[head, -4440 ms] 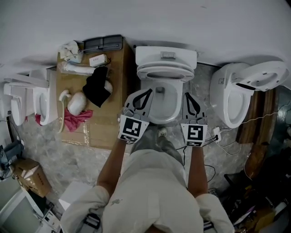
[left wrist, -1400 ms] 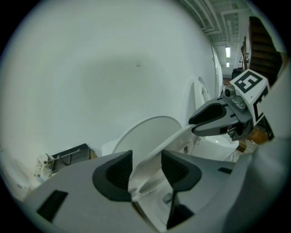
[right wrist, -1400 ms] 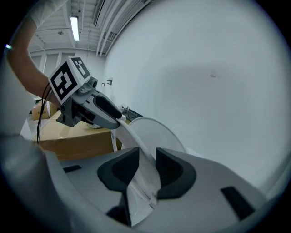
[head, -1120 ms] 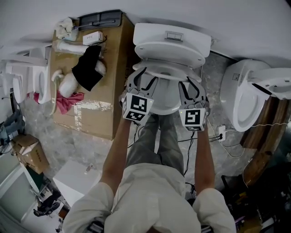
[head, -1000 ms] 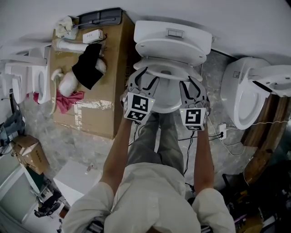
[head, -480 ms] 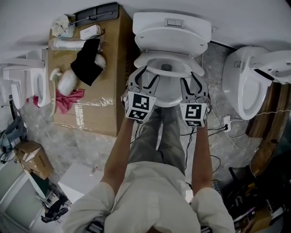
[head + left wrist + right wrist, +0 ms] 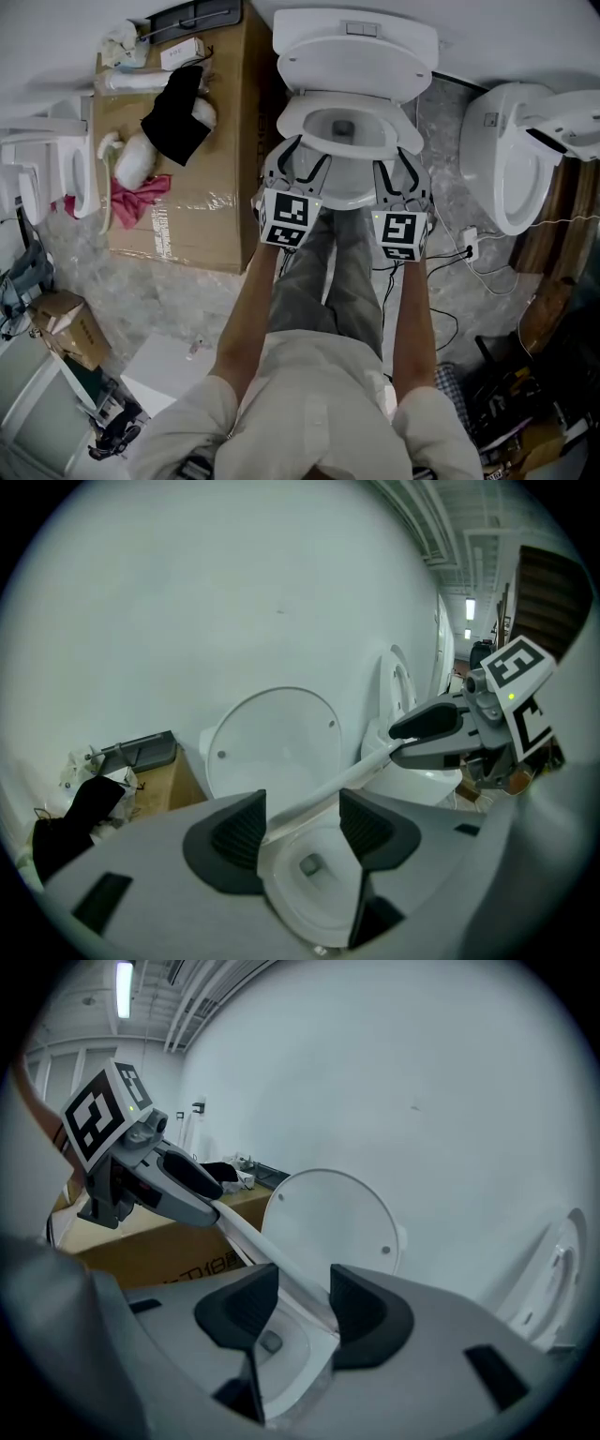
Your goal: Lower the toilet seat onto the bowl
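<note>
The white toilet stands at top centre with its lid (image 7: pixel 354 58) upright against the tank. Its seat ring (image 7: pixel 309 127) tilts partway down over the bowl (image 7: pixel 349 195). My left gripper (image 7: pixel 302 155) and right gripper (image 7: pixel 397 167) sit at the seat's front corners. In the left gripper view the seat's thin front edge (image 7: pixel 337 782) passes between my open jaws, with a gap beside it. The right gripper view shows the seat edge (image 7: pixel 248 1237) between equally open jaws, above the bowl. Both pairs of jaws have just been opening.
A cardboard box (image 7: pixel 202 202) stands left of the toilet, carrying a black cloth (image 7: pixel 173 122) and a pink cloth (image 7: pixel 131 197). Another toilet (image 7: pixel 511 159) stands at the right and one (image 7: pixel 47 178) at the left. Cables (image 7: pixel 450 272) lie on the floor by the person's legs (image 7: pixel 337 272).
The seat has swung down away from the lid, showing more of the bowl. Both grippers have come down and toward the person with its front edge, and their jaws stand wider.
</note>
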The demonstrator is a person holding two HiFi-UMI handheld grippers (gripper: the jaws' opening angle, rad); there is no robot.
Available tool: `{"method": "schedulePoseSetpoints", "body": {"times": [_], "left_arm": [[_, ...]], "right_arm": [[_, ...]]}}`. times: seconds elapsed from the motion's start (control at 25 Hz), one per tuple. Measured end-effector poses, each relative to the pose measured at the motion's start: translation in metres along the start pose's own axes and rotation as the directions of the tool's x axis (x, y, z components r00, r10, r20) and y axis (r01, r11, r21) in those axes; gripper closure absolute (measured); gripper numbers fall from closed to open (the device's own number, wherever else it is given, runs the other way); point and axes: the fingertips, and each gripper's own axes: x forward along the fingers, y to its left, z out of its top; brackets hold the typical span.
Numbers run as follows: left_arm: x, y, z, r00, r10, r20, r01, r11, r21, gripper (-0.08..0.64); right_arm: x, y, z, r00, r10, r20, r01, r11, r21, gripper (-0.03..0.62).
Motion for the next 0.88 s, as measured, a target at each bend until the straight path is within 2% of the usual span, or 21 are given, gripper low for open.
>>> {"method": "schedulePoseSetpoints", "body": {"times": [0.24, 0.52, 0.88], "left_arm": [[-0.005, -0.003, -0.016, 1.0, 0.019, -0.009, -0.02, 0.999, -0.049, 0.279], [-0.011, -0.01, -0.032, 0.999, 0.039, -0.018, -0.04, 0.995, -0.091, 0.276], [-0.016, -0.022, -0.059, 0.999, 0.028, -0.044, -0.031, 0.997, -0.072, 0.268]], "right_arm": [[-0.007, 0.008, -0.008, 1.0, -0.019, -0.01, 0.019, 1.0, 0.023, 0.405], [-0.016, 0.019, -0.023, 1.0, -0.006, -0.019, 0.006, 1.0, 0.009, 0.402], [-0.025, 0.034, -0.044, 0.999, 0.01, -0.044, -0.011, 1.0, -0.015, 0.4]]}}
